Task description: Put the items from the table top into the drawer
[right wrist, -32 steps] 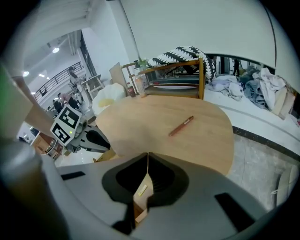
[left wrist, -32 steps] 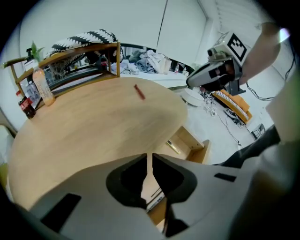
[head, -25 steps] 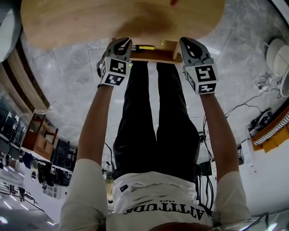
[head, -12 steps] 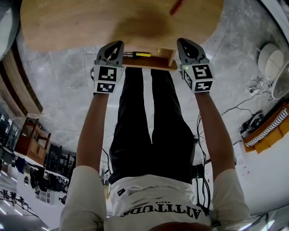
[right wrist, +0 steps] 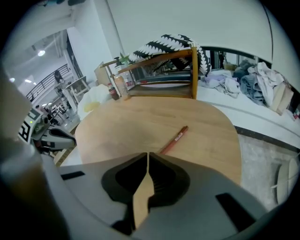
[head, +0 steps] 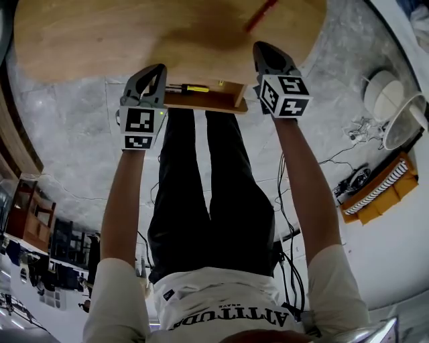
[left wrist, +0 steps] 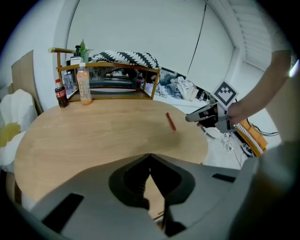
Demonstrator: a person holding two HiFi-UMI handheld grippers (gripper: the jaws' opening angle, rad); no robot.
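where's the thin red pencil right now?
Head view, upper right: the red pencil lies on the oval wooden table, just ahead of the right gripper.

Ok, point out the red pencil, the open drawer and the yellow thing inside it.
red pencil (right wrist: 174,139), right gripper view, mid-shaft.
drawer (head: 201,104), head view, its front board.
yellow thing (head: 197,88), head view, its yellow section.

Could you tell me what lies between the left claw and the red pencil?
Just bare tabletop; the left gripper view shows nothing between the left claw and the pencil.
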